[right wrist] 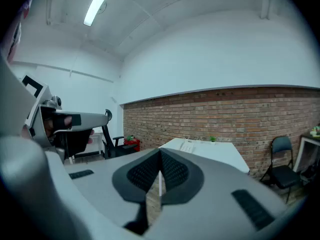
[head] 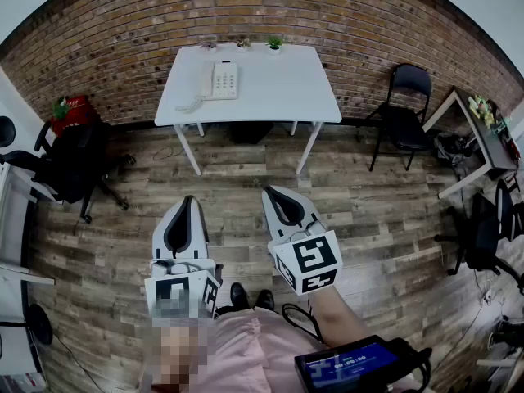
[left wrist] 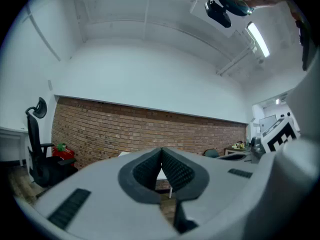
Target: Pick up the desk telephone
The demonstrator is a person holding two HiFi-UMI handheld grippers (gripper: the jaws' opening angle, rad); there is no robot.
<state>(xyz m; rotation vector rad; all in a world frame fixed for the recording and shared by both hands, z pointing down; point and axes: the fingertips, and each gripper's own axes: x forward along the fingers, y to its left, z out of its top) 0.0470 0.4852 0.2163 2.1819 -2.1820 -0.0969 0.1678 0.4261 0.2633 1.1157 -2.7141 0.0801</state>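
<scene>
Hand-held gripper L – closed | desk tel well ahead, on table

desk telephone | white, handset on cradle | flat on white table's left part

Desk telephone: showing off-white.
Table: showing plain white.
Wall: showing red-brown brick, pale mortar lines.
Floor: showing grey-brown wood planks.
Folding chair: showing black.
Left gripper: showing white shell, black ribbed pads.
Right gripper: showing the same, its cube carrying black-and-white square markers.
</scene>
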